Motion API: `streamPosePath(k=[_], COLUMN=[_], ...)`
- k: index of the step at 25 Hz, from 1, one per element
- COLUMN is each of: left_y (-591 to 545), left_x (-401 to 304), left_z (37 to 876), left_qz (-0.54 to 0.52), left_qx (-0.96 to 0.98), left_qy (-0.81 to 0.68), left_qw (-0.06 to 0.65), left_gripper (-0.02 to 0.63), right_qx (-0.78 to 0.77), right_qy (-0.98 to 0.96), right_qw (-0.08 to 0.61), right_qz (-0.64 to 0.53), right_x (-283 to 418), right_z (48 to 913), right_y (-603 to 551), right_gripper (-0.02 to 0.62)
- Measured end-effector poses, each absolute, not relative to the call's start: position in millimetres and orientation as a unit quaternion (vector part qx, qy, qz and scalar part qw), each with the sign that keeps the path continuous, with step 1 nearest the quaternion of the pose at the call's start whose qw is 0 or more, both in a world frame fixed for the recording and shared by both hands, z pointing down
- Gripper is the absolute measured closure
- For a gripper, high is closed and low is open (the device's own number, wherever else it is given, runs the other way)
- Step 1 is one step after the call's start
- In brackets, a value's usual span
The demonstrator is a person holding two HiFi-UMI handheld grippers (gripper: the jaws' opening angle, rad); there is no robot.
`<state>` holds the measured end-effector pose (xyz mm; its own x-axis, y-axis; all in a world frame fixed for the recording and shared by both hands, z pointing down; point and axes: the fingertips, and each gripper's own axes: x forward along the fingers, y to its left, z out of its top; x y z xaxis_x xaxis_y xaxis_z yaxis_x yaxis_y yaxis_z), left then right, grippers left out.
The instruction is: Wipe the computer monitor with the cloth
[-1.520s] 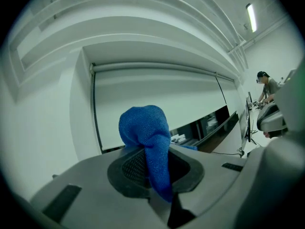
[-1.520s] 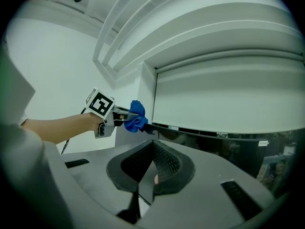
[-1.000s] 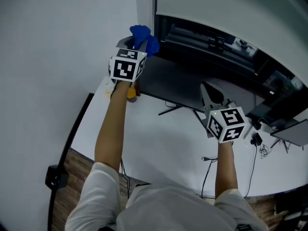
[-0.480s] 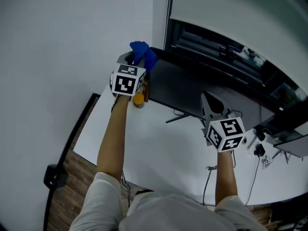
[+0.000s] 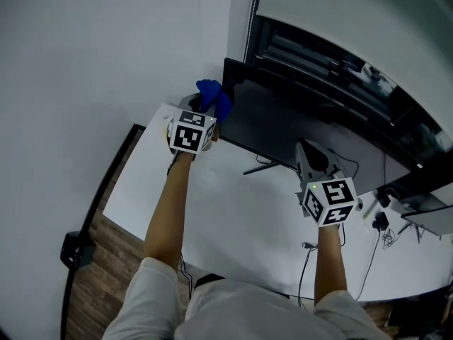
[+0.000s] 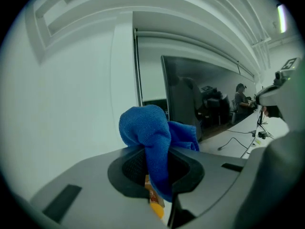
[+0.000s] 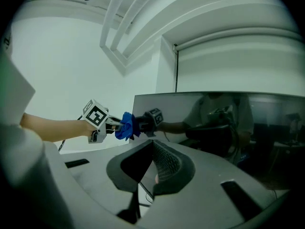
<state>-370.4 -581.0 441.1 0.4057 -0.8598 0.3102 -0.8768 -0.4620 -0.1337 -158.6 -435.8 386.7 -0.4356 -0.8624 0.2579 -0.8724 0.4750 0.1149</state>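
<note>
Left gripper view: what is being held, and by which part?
The left gripper pinches the blue cloth by a bunched fold; the rest bulges above the jaws.

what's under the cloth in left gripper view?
Below the blue cloth clamped in the left gripper, an orange-yellow object peeks out; cloth and jaws cover the rest.
</note>
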Motion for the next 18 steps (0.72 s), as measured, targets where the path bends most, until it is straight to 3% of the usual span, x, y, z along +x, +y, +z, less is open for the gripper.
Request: streamPosePath(k=[18], left_y=[-565.1], left_x=[-366.0], left_z=[625.2], left_qz=[0.226], left_qx=[0.812], left_qy=[-0.517], left_qw=[0.148], left_gripper=[0.534], right_qx=[0.521], right_qy=[-0.83], right_qw=[0.189], right_qz=[0.06], right_x=[-134.9], right_z=[485.0], right_y=[-435.9], right_gripper=[0.58])
